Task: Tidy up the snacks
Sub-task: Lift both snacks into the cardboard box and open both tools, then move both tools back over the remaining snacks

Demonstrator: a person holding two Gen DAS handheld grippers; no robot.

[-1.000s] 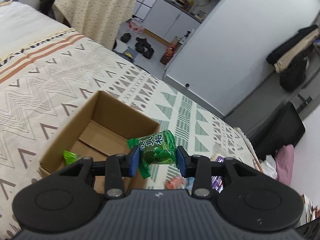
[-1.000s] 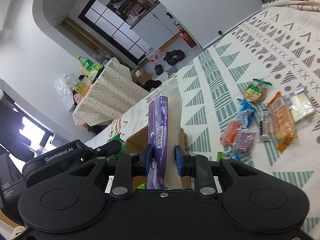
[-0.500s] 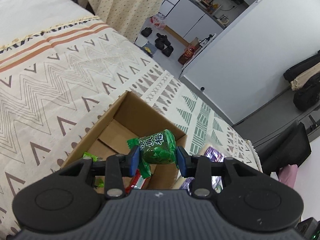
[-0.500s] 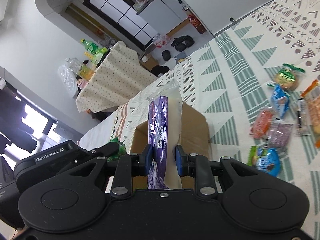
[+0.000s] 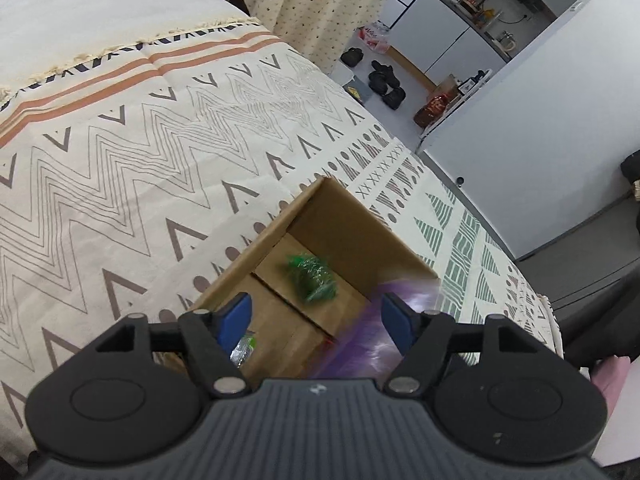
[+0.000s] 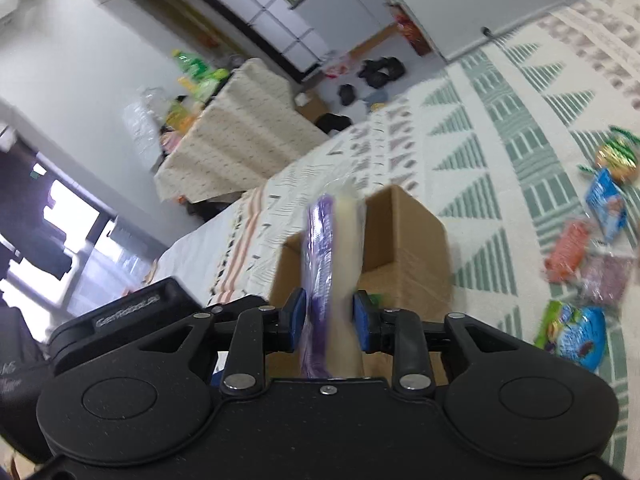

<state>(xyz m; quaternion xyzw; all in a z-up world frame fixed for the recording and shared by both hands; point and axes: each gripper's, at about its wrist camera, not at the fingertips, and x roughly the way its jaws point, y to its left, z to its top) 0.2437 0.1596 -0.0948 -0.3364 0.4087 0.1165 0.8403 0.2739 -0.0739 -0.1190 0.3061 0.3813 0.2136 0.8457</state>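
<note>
A patterned bedspread [image 5: 168,152] is spread beneath an open cardboard box [image 5: 348,220], which is seen ahead of and below both sets of jaws. The left gripper [image 5: 316,320] is held over the box with its jaws apart and opening, nothing between them; a green candy packet [image 5: 314,276] is seen just beyond them on the box floor. A purple snack pack [image 6: 320,260] is seen between the right gripper's [image 6: 329,318] opening jaws, blurred, apparently freed. Loose snacks [image 6: 592,260] are scattered well right of those jaws.
</note>
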